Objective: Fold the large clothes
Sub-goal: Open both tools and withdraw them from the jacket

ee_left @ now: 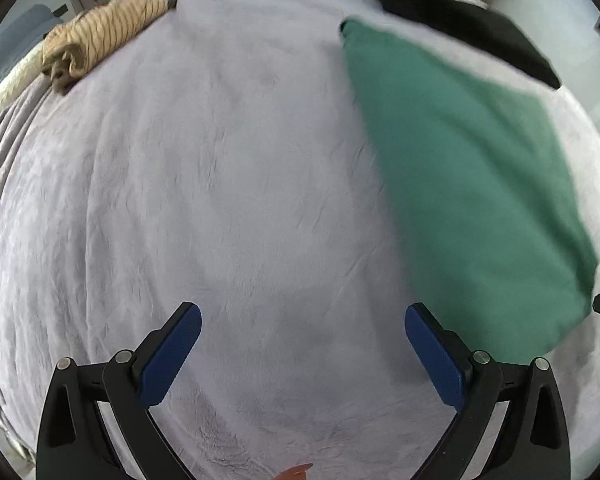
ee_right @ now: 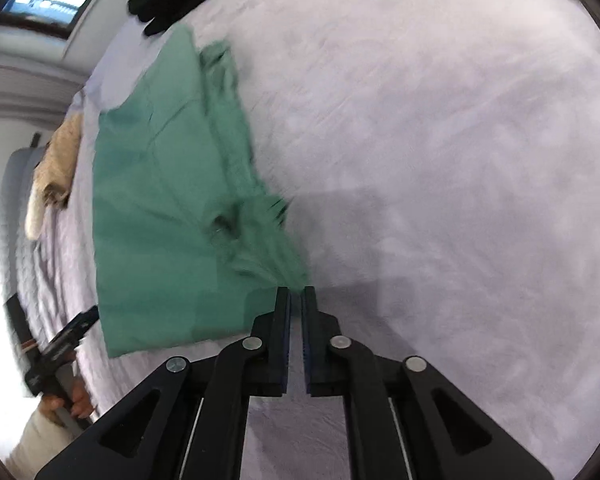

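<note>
A large green garment lies partly folded on the lilac bedspread. My right gripper is shut on a bunched edge of the green garment, lifted a little above the bed. In the left wrist view the green garment spreads at the right. My left gripper is open and empty above the bare bedspread, left of the garment. The left gripper's body also shows in the right wrist view, held in a hand.
A tan striped garment lies bunched at the bed's far left edge. A black garment lies at the far right, just beyond the green one. A cream pillow sits at the left edge.
</note>
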Motion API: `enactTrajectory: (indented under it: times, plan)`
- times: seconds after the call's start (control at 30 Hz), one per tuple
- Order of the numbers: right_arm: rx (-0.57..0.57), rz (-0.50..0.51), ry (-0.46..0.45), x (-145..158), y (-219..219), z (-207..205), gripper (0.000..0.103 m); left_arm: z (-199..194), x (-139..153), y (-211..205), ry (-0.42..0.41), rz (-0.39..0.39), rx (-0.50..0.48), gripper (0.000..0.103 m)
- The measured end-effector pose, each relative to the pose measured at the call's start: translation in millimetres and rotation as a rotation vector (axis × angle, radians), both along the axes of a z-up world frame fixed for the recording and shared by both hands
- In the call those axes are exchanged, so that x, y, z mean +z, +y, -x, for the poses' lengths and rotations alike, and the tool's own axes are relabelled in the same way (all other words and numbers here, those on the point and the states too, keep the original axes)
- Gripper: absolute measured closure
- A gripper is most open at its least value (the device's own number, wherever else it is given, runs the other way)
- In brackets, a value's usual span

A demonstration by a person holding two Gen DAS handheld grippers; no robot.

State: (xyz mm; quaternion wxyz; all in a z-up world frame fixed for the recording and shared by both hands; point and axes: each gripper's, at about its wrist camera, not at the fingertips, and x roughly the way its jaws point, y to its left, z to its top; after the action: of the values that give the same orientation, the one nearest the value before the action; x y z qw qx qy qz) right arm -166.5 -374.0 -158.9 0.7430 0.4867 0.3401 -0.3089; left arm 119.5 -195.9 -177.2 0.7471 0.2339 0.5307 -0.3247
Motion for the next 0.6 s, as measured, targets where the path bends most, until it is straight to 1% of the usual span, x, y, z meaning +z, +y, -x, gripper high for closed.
enactTrajectory:
  times: [0.07,0.13,0.2,0.23,0.27,0.33,0.37,0.4,0.43,0.47,0.53,0.57,0.6]
  plan:
    - [-0.017,0.033,-0.059,18,-5,8,0.093,3,8,-7,-0.010,0.028,-0.019,0.001]
    - [0.019,0.058,-0.101,35,-10,-5,0.093,6,8,-17,-0.009,0.036,-0.033,0.001]
    - [0.071,0.091,-0.105,45,-14,-26,0.093,8,2,-28,0.001,0.025,-0.033,0.001]
    - [0.089,0.102,-0.103,47,-15,-32,0.093,10,-3,-30,0.013,0.019,-0.033,0.001]
    - [0.131,0.116,-0.092,48,-16,-46,0.093,13,-8,-33,0.020,0.014,-0.032,0.001]
    - [0.181,0.132,-0.049,45,-13,-70,0.093,17,-12,-33,0.009,0.006,-0.029,0.001]
    - [0.206,0.133,0.007,37,-11,-84,0.093,18,-15,-31,0.004,0.007,-0.025,0.001]
    - [0.208,0.132,0.058,26,-12,-89,0.094,18,-16,-29,0.008,0.009,-0.019,0.001]
    - [0.200,0.134,0.100,14,-17,-91,0.098,17,-18,-27,0.018,0.011,-0.012,0.001]
    - [0.191,0.133,0.109,7,-19,-88,0.103,15,-19,-27,0.033,0.012,-0.007,0.001]
    - [0.152,0.096,0.075,-7,-31,-81,0.103,16,-19,-28,0.050,0.011,-0.011,0.001]
    - [0.118,0.057,0.037,-11,-37,-75,0.103,17,-18,-29,0.039,0.002,-0.016,0.001]
    - [0.100,0.047,0.029,-10,-38,-72,0.103,19,-17,-31,0.029,-0.007,-0.021,0.001]
